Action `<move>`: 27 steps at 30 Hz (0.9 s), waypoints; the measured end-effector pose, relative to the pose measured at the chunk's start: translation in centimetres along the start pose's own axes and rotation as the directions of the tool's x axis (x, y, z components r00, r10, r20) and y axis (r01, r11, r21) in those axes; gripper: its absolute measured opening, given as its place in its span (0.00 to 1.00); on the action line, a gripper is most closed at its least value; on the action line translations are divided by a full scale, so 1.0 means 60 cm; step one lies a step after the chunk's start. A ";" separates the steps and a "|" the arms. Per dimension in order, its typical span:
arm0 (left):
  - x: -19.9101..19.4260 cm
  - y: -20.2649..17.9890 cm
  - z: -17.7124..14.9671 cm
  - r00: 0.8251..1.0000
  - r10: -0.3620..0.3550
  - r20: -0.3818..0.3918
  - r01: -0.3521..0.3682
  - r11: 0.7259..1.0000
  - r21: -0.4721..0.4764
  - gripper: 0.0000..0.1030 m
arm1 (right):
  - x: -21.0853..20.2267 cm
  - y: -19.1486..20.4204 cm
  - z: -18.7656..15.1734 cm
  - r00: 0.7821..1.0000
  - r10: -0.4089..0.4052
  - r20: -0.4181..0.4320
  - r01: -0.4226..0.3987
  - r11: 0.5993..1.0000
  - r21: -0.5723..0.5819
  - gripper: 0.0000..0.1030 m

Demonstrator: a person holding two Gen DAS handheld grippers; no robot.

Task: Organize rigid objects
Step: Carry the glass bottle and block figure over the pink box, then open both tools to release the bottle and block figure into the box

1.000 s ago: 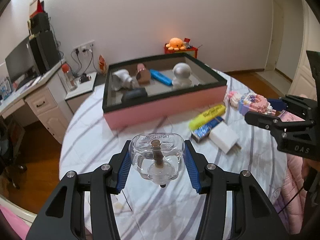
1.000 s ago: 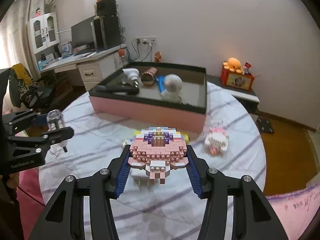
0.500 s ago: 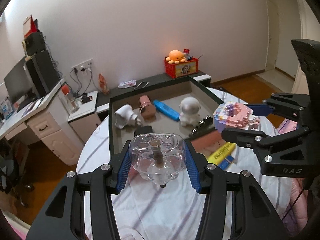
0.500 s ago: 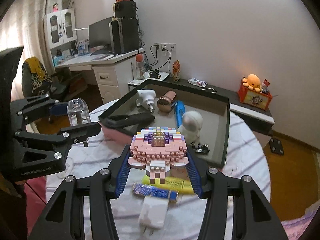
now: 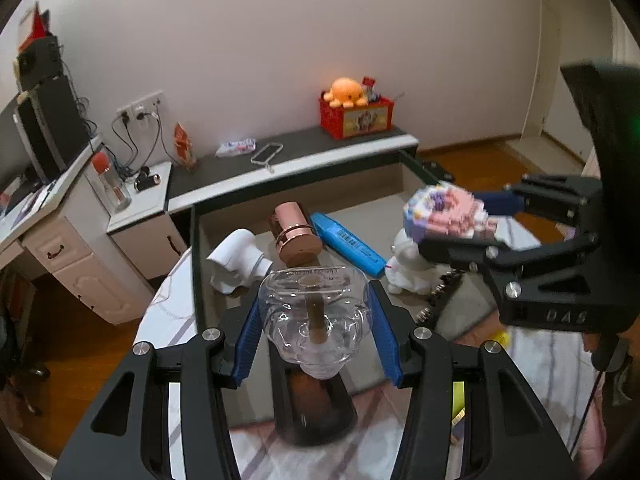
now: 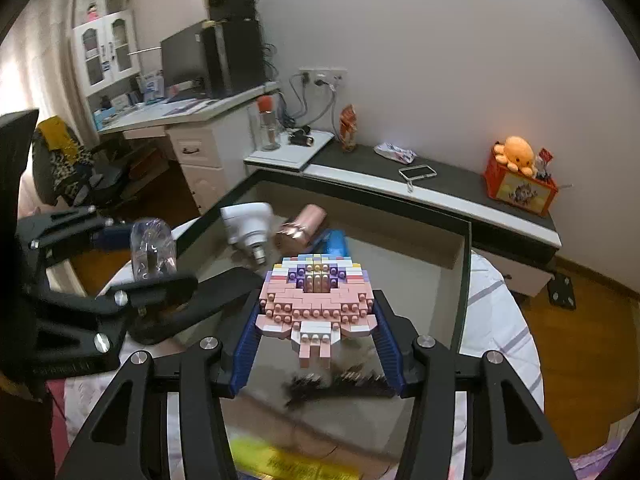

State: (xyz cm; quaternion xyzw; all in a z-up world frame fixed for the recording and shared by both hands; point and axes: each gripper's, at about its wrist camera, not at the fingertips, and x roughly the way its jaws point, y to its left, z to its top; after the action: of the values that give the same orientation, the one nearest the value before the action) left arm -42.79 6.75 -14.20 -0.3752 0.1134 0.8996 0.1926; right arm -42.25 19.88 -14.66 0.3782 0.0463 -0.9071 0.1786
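Clamped between the blue ribbed pads of the left gripper (image 5: 316,316), a clear glass bottle with a dark stopper stem (image 5: 314,312) hangs above the near end of a shallow dark-rimmed tray with pink outer walls (image 5: 195,248), while the right gripper (image 6: 316,320) pinches a pink, white and purple toy-brick figure (image 6: 317,298) over the same tray, to the left gripper's right. Directly beneath the bottle lies a dark oblong object (image 5: 316,412) whose make cannot be told; just ahead rest a rose-gold metal cylinder (image 5: 296,236), a white plastic plug-shaped device (image 5: 238,260) to its left and a blue marker-like bar (image 5: 348,246) to its right, with a white round-headed figurine (image 5: 408,276) farther right, under the brick figure. Beyond the tray stand a low dark-topped bench (image 5: 288,160) and a red box with an orange plush octopus (image 5: 346,92). The tray is already crowded, so a release from this height would likely drop the glass onto the dark object or the cylinder and risk a chip or a roll; the brick figure could shed pieces if it lands on the figurine, and the two grippers, close together, might knock each other. Only the right wrist view shows a dark toothed comb-like item (image 6: 336,386) beneath its load and a yellow wrapper (image 6: 288,460) on the near cloth; only the left view shows the figurine.
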 end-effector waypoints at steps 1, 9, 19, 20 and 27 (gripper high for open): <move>0.009 -0.003 0.003 1.000 -0.004 -0.008 0.004 1.000 -0.001 0.49 | 0.009 -0.009 0.004 1.000 -0.006 -0.005 0.007 1.000 0.013 0.52; 0.086 -0.040 0.023 0.996 -0.038 -0.080 0.042 0.998 0.039 0.49 | 0.062 -0.055 0.011 0.997 -0.046 -0.055 0.049 0.997 0.061 0.52; 0.095 -0.054 0.016 0.994 0.011 -0.107 -0.003 0.997 0.079 0.50 | 0.080 -0.088 0.006 0.998 -0.028 -0.054 0.035 0.992 0.125 0.53; 0.093 -0.052 0.016 0.994 0.010 -0.108 -0.003 0.997 0.072 0.54 | 0.078 -0.088 0.005 0.998 -0.027 -0.051 0.034 0.991 0.131 0.54; 0.050 -0.041 0.005 0.998 0.017 -0.065 -0.014 0.999 0.040 0.87 | 0.035 -0.081 -0.001 1.000 -0.016 -0.014 0.018 0.990 0.141 0.60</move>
State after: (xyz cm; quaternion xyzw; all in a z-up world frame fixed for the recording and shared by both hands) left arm -43.88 9.84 -16.28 -0.3998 0.1404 0.8858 0.1892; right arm -45.29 23.79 -16.43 0.3955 -0.0136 -0.9071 0.1433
